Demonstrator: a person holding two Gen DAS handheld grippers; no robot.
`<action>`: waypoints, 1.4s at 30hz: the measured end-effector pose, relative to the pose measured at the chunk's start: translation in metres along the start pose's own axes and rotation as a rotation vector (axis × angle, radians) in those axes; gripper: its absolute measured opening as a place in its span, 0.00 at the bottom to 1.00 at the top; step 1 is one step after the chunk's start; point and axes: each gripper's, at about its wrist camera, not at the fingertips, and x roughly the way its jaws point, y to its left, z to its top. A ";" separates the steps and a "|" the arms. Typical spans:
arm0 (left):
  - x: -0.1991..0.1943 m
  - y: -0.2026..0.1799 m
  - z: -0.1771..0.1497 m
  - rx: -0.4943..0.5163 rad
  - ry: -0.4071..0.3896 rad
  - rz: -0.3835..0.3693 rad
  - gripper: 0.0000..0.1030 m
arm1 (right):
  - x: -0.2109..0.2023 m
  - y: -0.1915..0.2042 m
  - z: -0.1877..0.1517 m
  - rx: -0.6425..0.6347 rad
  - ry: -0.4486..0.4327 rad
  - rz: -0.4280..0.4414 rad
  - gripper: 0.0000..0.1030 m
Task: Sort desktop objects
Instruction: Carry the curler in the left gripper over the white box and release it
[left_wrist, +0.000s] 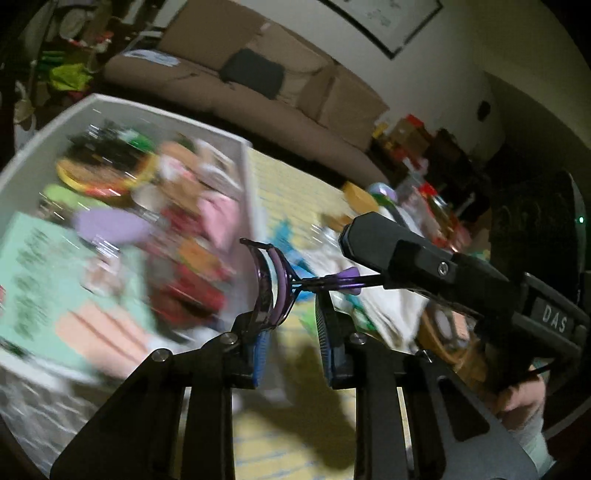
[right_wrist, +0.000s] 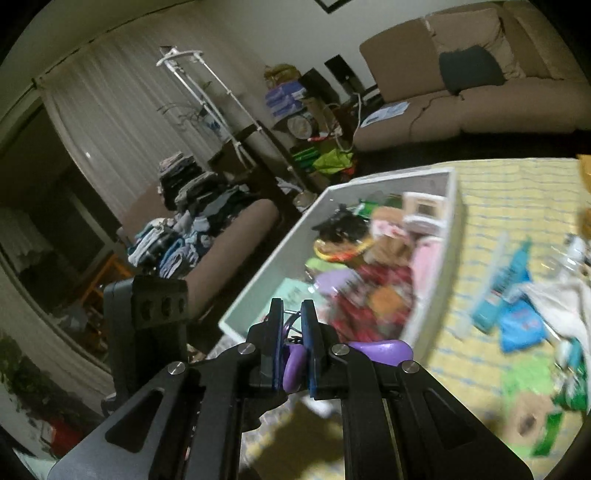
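A purple eyelash curler (left_wrist: 275, 286) hangs in the air between both grippers, above the table beside the white box (left_wrist: 249, 177). My right gripper (right_wrist: 293, 332) is shut on the curler's purple handles (right_wrist: 295, 363); it shows in the left wrist view as a black body (left_wrist: 406, 258) coming in from the right. My left gripper (left_wrist: 295, 317) is open, with the curler's curved head resting against its left fingertip (left_wrist: 255, 332). The white box (right_wrist: 452, 206) is full of mixed small items.
A yellow checked cloth (right_wrist: 517, 192) covers the table. Blue packets (right_wrist: 517, 321), white cloth and green wrappers lie to the right of the box. A basket (left_wrist: 443, 332) sits under my right gripper. A brown sofa (right_wrist: 498, 99) stands behind.
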 end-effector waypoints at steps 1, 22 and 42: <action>-0.003 0.013 0.010 -0.006 -0.002 0.017 0.20 | 0.016 0.002 0.008 0.009 0.008 0.006 0.09; 0.032 0.163 0.072 -0.119 0.108 0.262 0.39 | 0.207 -0.060 0.050 0.011 0.123 -0.350 0.13; -0.010 0.092 0.043 -0.021 0.085 0.345 0.85 | 0.092 -0.030 0.029 -0.097 0.128 -0.396 0.81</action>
